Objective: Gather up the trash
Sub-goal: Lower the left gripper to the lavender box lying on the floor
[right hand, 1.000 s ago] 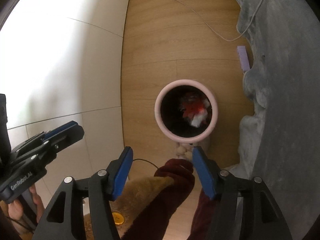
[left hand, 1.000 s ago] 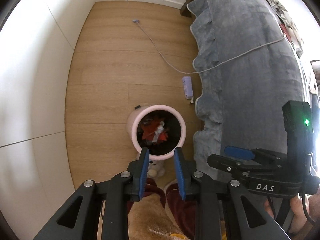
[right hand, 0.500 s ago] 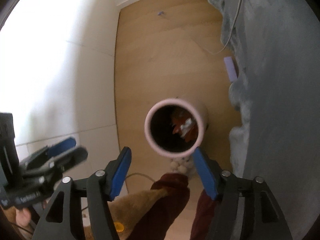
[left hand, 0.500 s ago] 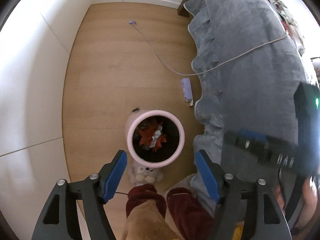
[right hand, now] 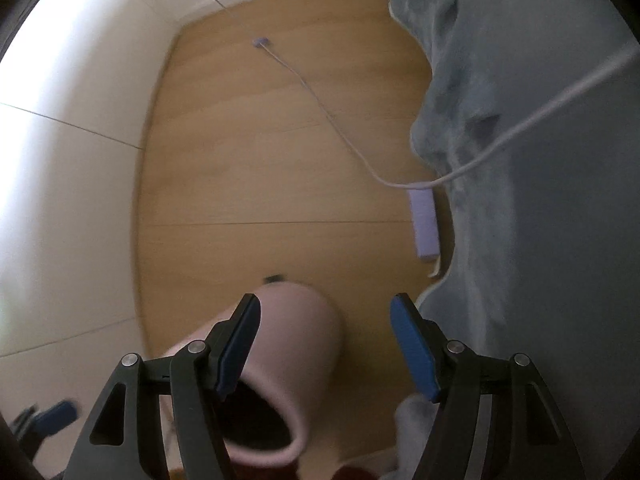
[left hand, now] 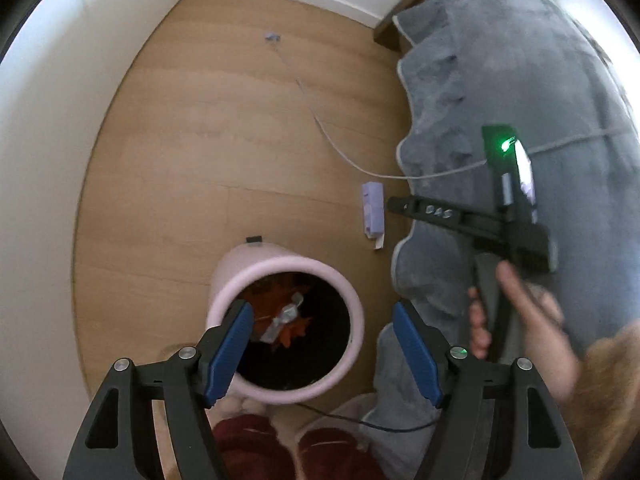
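A pink round trash bin point(left hand: 352, 308) stands on the wooden floor and holds red and silver wrappers point(left hand: 286, 318). My left gripper point(left hand: 322, 350) is open and empty, right above the bin's mouth. My right gripper point(right hand: 326, 344) is open and empty, above the bin's far side point(right hand: 296, 332). The right gripper also shows in the left wrist view point(left hand: 394, 204), over the bed's edge. A small lilac packet point(left hand: 372, 210) lies on the floor beside the bed, beyond the bin; it also shows in the right wrist view point(right hand: 424, 224).
A grey blanket point(left hand: 520, 80) covers the bed on the right. A white cable point(left hand: 332, 140) runs across the floor onto the blanket. White walls point(left hand: 60, 120) close the left and far sides. Dark red slippers point(left hand: 256, 448) are at the bottom edge.
My left gripper opened from nearly shut to wide. Both grippers moved forward; the right one swung out over the bed's edge and tilted up, so the bin sits low in its view.
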Action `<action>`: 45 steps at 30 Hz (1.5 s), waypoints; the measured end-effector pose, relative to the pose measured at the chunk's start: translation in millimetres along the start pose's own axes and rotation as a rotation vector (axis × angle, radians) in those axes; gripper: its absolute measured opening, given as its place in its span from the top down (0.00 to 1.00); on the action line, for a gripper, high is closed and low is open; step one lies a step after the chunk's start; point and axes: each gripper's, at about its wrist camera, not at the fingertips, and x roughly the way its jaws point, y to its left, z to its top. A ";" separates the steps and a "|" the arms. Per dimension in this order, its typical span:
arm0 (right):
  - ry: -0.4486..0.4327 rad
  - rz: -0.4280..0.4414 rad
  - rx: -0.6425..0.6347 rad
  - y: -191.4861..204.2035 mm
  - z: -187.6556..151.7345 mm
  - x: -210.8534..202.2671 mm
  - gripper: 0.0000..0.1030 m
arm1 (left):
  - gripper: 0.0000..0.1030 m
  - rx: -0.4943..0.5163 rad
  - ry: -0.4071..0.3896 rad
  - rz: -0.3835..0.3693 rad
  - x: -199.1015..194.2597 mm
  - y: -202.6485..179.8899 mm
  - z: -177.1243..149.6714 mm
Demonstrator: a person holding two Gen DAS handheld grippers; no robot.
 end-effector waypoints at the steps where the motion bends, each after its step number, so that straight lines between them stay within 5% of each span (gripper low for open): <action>1: 0.000 -0.012 0.004 -4.3 1.9 13.6 0.35 | 0.29 -0.018 0.000 0.005 6.3 2.7 0.3; 8: 0.024 -0.035 0.063 -24.3 -9.9 43.0 0.35 | 0.29 -0.037 -0.039 0.084 29.0 4.9 22.5; 14: -0.040 -0.006 0.077 -11.3 -50.5 -2.3 0.36 | 0.29 0.006 -0.057 0.066 33.2 -9.2 73.8; 20: -0.101 0.009 0.094 -10.1 -90.4 -56.1 0.35 | 0.29 0.175 0.015 0.063 62.8 -60.6 97.2; 24: -0.136 0.015 0.094 -17.4 -110.1 -64.7 0.35 | 0.29 0.104 0.057 0.009 105.7 -83.1 110.0; 27: -0.152 0.001 0.040 -11.1 -115.2 -61.1 0.35 | 0.28 0.051 0.095 0.037 148.2 -97.6 120.4; 31: -0.157 -0.063 0.076 -18.9 -126.3 -56.3 0.50 | 0.28 0.136 0.183 0.142 211.3 -124.2 127.3; 36: -0.127 -0.045 0.100 -17.2 -143.0 -39.7 0.45 | 0.27 0.136 0.306 0.133 286.6 -131.8 129.5; 45: -0.083 0.013 0.156 -30.2 -166.2 -32.3 0.45 | 0.26 -0.013 0.307 0.219 385.6 -112.2 140.8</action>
